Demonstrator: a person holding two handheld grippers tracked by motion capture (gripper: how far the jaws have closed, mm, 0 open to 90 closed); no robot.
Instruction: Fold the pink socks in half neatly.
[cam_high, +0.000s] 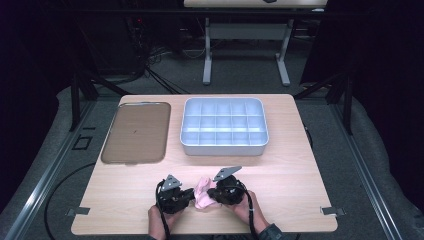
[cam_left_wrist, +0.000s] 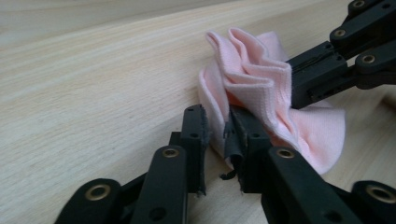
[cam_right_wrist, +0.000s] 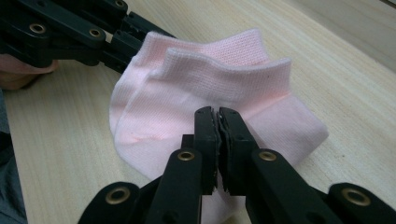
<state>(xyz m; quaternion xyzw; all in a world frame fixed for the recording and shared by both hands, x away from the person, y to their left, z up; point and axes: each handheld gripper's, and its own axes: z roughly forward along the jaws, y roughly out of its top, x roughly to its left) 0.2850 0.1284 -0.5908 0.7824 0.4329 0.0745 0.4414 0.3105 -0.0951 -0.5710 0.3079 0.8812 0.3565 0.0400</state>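
Near the table's front edge (cam_high: 210, 231), pink socks (cam_high: 204, 194) lie bunched between both grippers; right gripper (cam_right_wrist: 217, 116) is clenched on the fabric, left gripper (cam_left_wrist: 215, 133) has a fold between slightly parted jaws, grip uncertain; folding looks mid-way, stowing undone; farther back, the divided white bin (cam_high: 224, 149) and brown tray (cam_high: 136, 132) sit empty, bare wood between.

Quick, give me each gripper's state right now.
Left gripper: jaws slightly apart around an edge of the pink sock; a firm grip cannot be told.
Right gripper: shut on the pink sock.
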